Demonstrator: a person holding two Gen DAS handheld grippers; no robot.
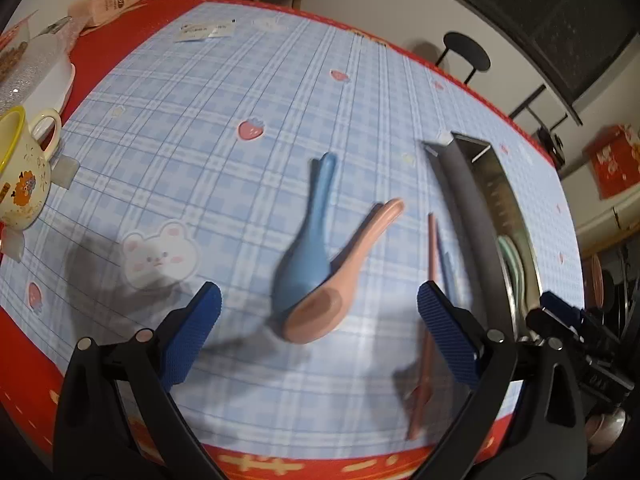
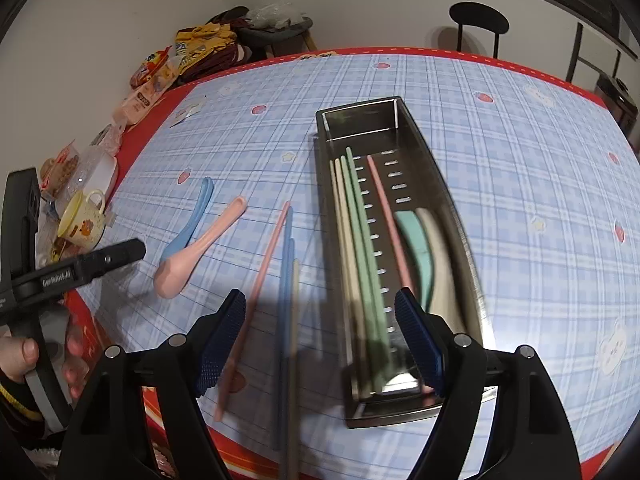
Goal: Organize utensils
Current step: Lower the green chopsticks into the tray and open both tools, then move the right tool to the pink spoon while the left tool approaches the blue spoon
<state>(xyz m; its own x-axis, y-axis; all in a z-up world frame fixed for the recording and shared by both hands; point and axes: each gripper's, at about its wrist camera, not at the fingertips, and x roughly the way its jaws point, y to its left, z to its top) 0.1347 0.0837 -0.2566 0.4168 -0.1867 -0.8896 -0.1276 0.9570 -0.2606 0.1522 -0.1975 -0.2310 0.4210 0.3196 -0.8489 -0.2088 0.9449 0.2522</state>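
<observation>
A blue spoon [image 1: 308,240] and a pink spoon [image 1: 340,284] lie crossed on the checked cloth, just ahead of my open, empty left gripper [image 1: 320,332]. Both spoons show in the right wrist view, blue [image 2: 188,224] and pink [image 2: 196,256]. A steel utensil tray [image 2: 452,208] holds green, cream and pink chopsticks [image 2: 360,248] and a teal spoon [image 2: 416,248] beside a cream spoon. Loose pink, blue and cream chopsticks [image 2: 286,288] lie left of the tray. My right gripper [image 2: 320,336] is open and empty above them and the tray's near end.
A yellow cartoon mug [image 1: 20,176] and a clear food box [image 1: 36,72] stand at the table's left edge, with snack packets [image 2: 160,80] behind. The tray [image 1: 480,208] lies at the right in the left wrist view. A black chair [image 2: 480,20] stands beyond the far edge.
</observation>
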